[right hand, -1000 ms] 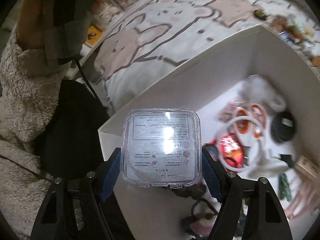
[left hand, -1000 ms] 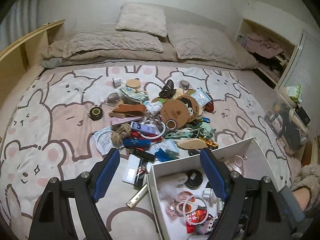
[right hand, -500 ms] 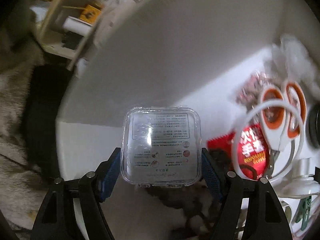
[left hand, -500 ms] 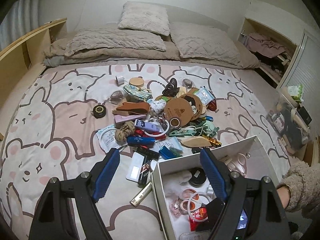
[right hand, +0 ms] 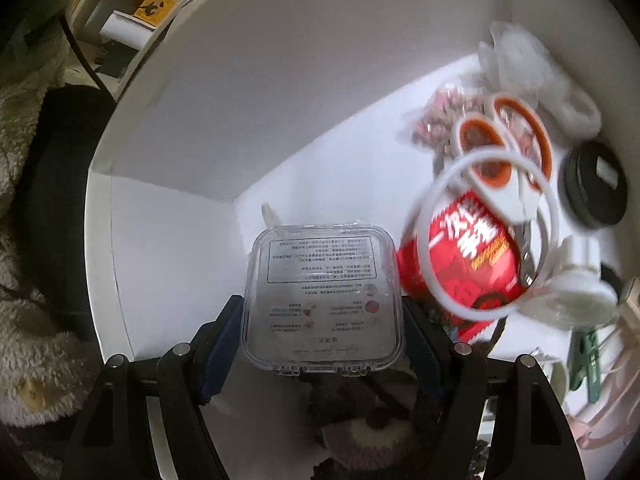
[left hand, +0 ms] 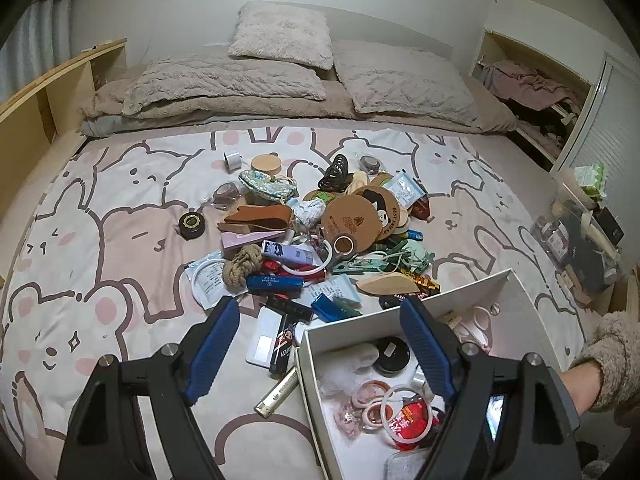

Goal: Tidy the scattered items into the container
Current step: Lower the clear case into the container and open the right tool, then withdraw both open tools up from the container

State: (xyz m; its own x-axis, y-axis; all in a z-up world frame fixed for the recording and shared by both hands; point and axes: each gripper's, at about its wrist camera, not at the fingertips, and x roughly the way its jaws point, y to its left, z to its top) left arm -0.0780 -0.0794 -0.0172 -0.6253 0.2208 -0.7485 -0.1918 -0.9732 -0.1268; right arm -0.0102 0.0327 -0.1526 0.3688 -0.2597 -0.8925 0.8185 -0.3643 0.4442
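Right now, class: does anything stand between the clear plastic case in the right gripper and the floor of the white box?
Nothing visible does. The right gripper holds the clear square plastic case inside the white cardboard box, over bare floor in its corner; the red packet lies just beside it.

The right gripper (right hand: 322, 320) holds a clear plastic case (right hand: 323, 298) between its blue fingers (right hand: 222, 344), down inside the white box (right hand: 224, 92). Just to the right of the case lies a red packet (right hand: 472, 256) with a white ring (right hand: 490, 236) on top. White and orange scissors (right hand: 502, 148) lie over the ring, and a round black lid (right hand: 596, 186) sits right of them.
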